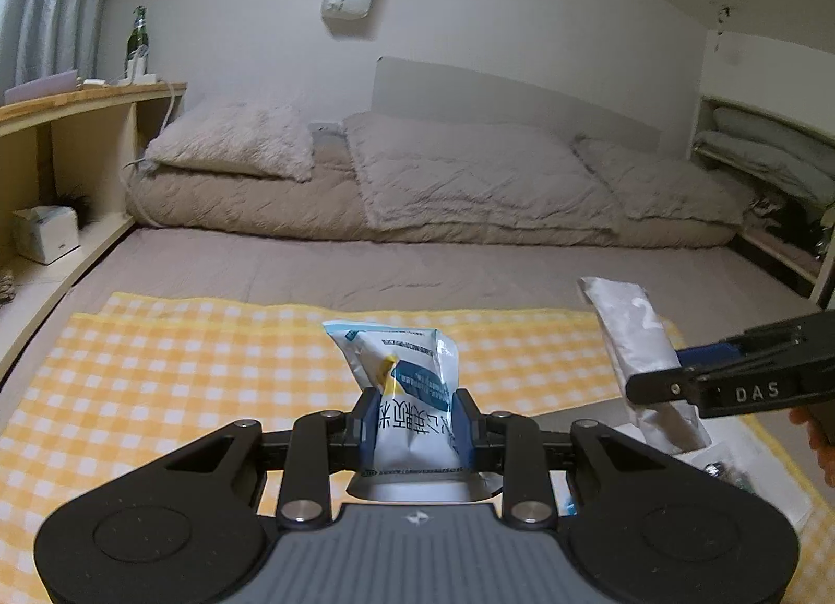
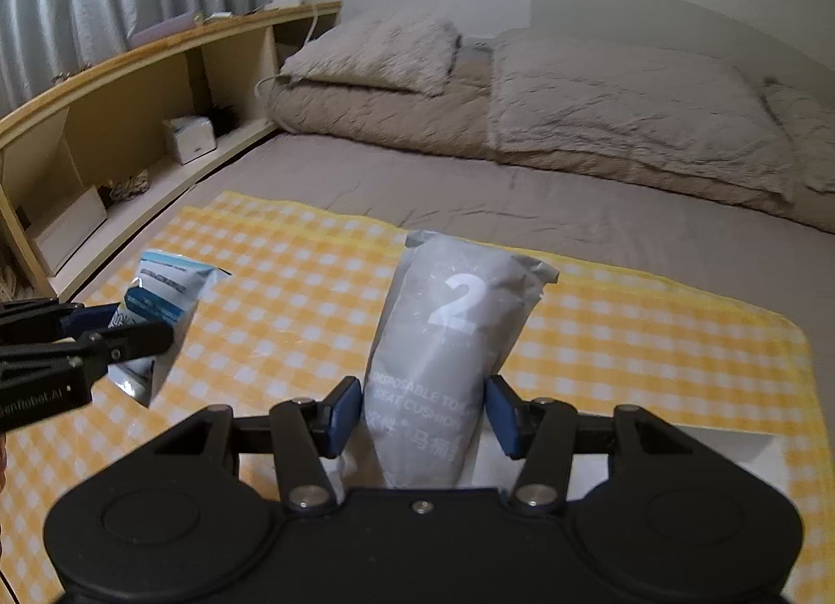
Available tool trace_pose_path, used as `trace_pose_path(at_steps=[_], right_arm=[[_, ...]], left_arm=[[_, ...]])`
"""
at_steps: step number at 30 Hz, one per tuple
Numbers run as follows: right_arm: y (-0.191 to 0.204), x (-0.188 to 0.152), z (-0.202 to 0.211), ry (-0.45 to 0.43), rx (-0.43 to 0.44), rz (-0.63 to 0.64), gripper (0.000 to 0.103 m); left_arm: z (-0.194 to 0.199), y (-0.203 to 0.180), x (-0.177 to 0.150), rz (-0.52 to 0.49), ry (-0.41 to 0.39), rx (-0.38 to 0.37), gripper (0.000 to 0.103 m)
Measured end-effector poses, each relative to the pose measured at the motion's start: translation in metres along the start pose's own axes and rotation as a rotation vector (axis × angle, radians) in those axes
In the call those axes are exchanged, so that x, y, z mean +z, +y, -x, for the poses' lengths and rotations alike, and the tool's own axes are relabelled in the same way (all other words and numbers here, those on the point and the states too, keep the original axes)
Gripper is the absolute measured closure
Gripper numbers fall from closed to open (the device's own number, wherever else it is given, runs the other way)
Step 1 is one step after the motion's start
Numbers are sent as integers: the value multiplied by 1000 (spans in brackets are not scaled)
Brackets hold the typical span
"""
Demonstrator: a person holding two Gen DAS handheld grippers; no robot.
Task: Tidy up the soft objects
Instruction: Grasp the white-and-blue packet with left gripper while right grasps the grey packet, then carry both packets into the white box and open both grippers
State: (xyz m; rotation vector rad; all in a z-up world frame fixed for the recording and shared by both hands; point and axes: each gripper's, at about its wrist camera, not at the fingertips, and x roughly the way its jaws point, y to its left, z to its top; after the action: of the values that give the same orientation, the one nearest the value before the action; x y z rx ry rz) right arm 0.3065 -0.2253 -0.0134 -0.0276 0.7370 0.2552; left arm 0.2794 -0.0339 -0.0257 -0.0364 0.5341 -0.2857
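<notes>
**Both packs gripped and held off the cloth**

Left gripper [image 1: 417,426] is clamping the blue-and-white pouch [image 1: 412,379] low on its body, jaws pinched in about as far as they go, film creasing between the pads. Pouch is standing up out of the jaws, clear of the yellow checked cloth [image 1: 182,358].

Right gripper [image 2: 424,413] is holding the grey pack [image 2: 449,338], the one with the big "2", around its lower half. Jaws are sitting partway open, pads pressing on both flanks; the pack is simply fatter. It too is hanging above the cloth, off to the right of the pouch and apart from it.

Handling guess: both are looking light, squashy and slick-skinned, not fragile. Mid-body grip is fine; the sealed ends would probably fold or slip.

Under the right gripper, a white flat thing [image 2: 678,447] is lying on the cloth; cannot tell what it is.

Further back: bare grey mattress [image 2: 522,197], then folded beige bedding [image 1: 443,176] against the wall.
</notes>
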Motion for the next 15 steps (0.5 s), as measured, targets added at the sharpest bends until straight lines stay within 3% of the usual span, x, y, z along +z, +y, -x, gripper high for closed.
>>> trace_pose_path(at_steps=[9,15], right_arm=[[-50,-23,42,-18,-77,-66,49],[-83,-41,59,-34,-137,-184,49]], left_arm=[[-6,-52,3,-4,-23,-94,72],[-18,-82,1,-6,-16,-147,72]])
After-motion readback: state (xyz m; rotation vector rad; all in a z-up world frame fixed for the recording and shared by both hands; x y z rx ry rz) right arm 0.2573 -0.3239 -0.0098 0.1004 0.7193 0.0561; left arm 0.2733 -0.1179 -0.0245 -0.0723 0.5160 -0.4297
